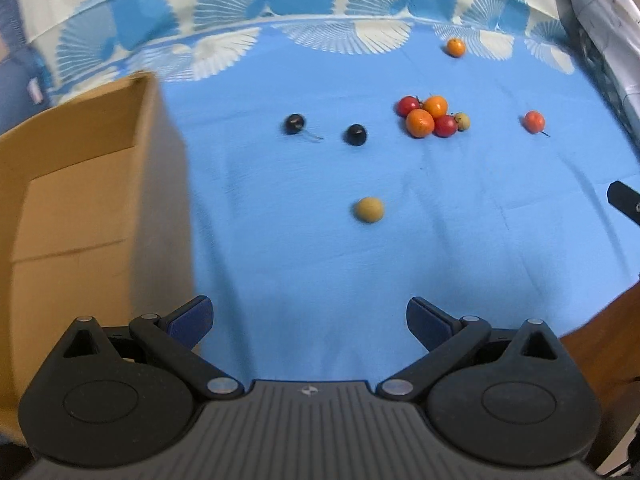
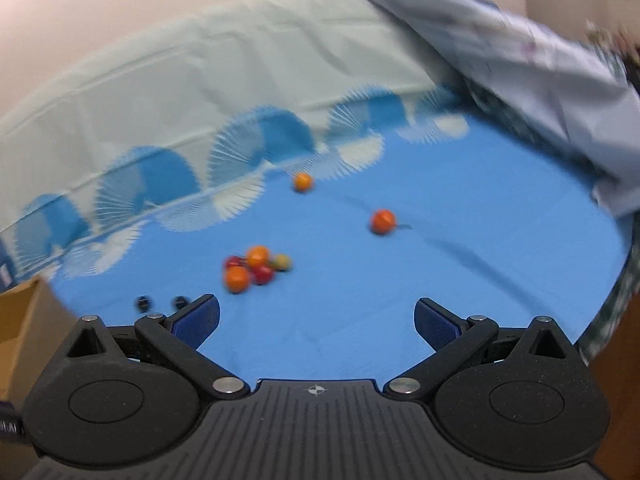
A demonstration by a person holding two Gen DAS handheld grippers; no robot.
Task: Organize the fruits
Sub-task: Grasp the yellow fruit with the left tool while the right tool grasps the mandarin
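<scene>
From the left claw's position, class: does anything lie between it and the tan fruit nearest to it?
Nothing visible does. The left claw is open, and only bare blue cloth lies between it and the tan fruit. The box stands off to its left, clear of that path.

This looks like a bedroom in a home. The fruit (image 1: 432, 117) lies scattered on a bed (image 1: 304, 240) spread with a blue sheet, whose far border carries a pale fan pattern (image 1: 224, 46). A rumpled grey quilt (image 2: 532, 88) is heaped along the bed's right side. Beyond the bed rises a plain, pale wall (image 2: 120, 12). A brown cardboard box (image 1: 76, 208) stands open at the bed's left edge. At the lower right, brown wood (image 1: 612, 344) shows beside the sheet.
</scene>
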